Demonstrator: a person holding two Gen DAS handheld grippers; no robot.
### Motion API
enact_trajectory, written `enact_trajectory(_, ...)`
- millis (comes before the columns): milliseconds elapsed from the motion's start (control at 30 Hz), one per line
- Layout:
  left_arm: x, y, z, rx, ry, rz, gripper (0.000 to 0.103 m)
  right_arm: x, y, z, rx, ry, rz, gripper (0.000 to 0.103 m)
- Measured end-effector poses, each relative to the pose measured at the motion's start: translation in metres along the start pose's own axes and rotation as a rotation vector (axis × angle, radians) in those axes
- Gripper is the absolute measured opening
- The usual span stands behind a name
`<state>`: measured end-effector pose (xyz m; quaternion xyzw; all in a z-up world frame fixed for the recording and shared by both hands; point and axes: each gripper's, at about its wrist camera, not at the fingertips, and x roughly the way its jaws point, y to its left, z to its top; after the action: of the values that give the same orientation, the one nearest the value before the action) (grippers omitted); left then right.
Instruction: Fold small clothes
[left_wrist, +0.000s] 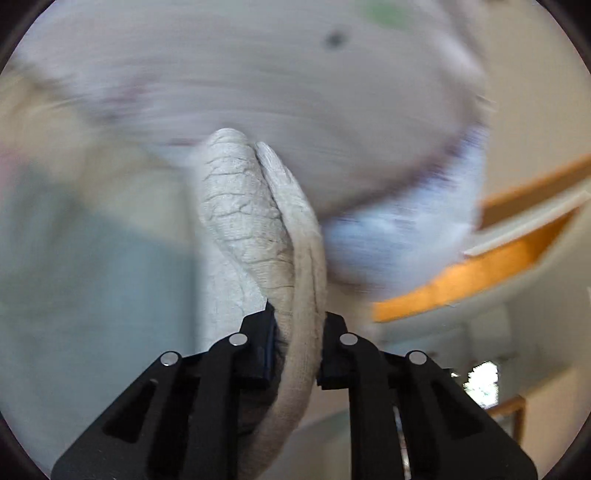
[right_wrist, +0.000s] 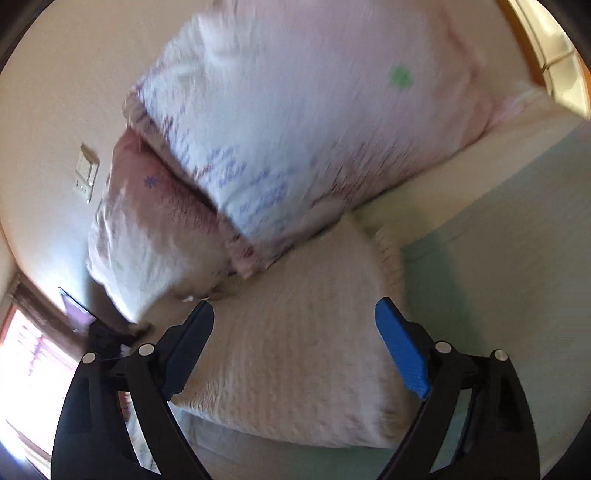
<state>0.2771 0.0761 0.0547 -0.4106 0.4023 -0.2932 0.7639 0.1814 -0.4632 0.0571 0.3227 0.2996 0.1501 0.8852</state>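
Observation:
My left gripper (left_wrist: 295, 347) is shut on a cream knitted garment (left_wrist: 251, 221); a bunched fold of it runs up from between the pads. In the right wrist view the same cream garment (right_wrist: 295, 332) lies spread on the pale green bed sheet (right_wrist: 498, 258). My right gripper (right_wrist: 295, 347) is open, its blue pads (right_wrist: 402, 350) standing wide apart above the garment, touching nothing.
Two pink and white patterned pillows (right_wrist: 295, 110) lie at the head of the bed, just beyond the garment; they show blurred in the left wrist view (left_wrist: 295, 92). A cream wall with a switch plate (right_wrist: 86, 171) stands behind. An orange wooden frame (left_wrist: 480, 266) is at right.

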Motion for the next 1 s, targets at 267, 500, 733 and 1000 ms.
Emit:
enact_trajectory(267,0.221,-0.100,-0.049,-0.110,0.414,-0.498,0.032,-0.021,-0.031,0.035,0.072,-0.079,-0.098,0.091)
enact_trajectory(500,0.146,-0.082,-0.043,0.158,0.176,-0.137,0.079,0.001,-0.050,0.044,0.101,0.108,-0.051,0.091)
enact_trajectory(733,0.166,-0.050,-0.062,0.185,0.294,0.148,0.081,0.062,-0.063,0.044,0.175,0.282,-0.078,0.091)
enact_trajectory(1000,0.212,-0.058,-0.081,0.210,0.269,0.151,0.043,0.074,-0.059,0.025,0.201,0.311,-0.017,0.038)
